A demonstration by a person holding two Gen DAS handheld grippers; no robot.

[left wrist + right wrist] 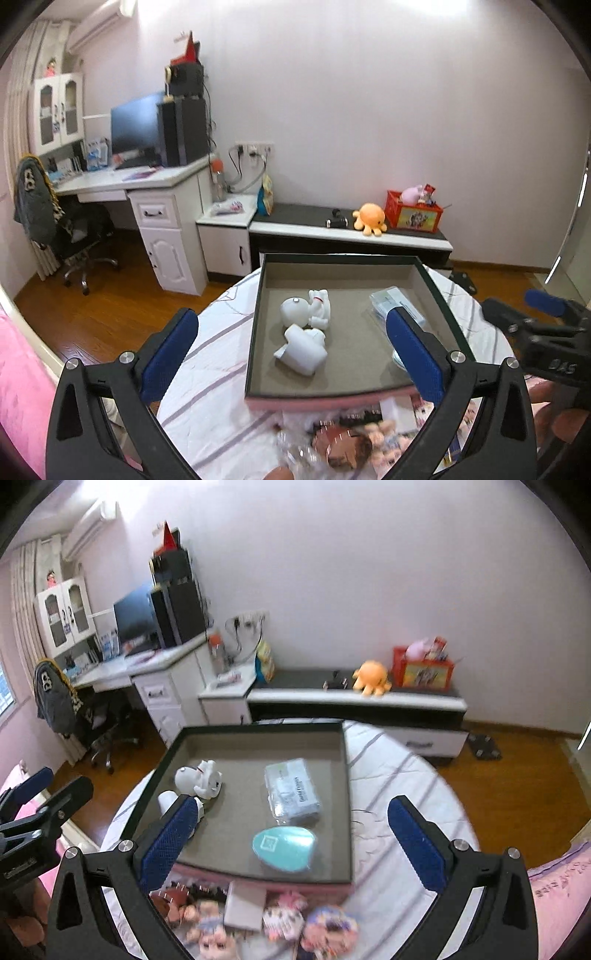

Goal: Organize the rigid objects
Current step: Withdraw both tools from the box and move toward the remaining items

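Both your grippers stood released with nothing between the pads: your left gripper [291, 354] hung over the near edge of the shallow dark-rimmed tray [255, 325], and your right gripper [291, 840] hung over the tray's near right corner. Inside the tray, on the round striped-cloth table [399, 797], two white figurines [201, 779] lay touching at 9 o'clock, a clear-wrapped packet [293, 792] lay at centre-right, and a teal egg-shaped item [284, 849] lay just beside it at 6 o'clock. Loose cartoon badges [328, 928] and a small card [243, 904], blurred, lay on the cloth just outside the tray's near wall.
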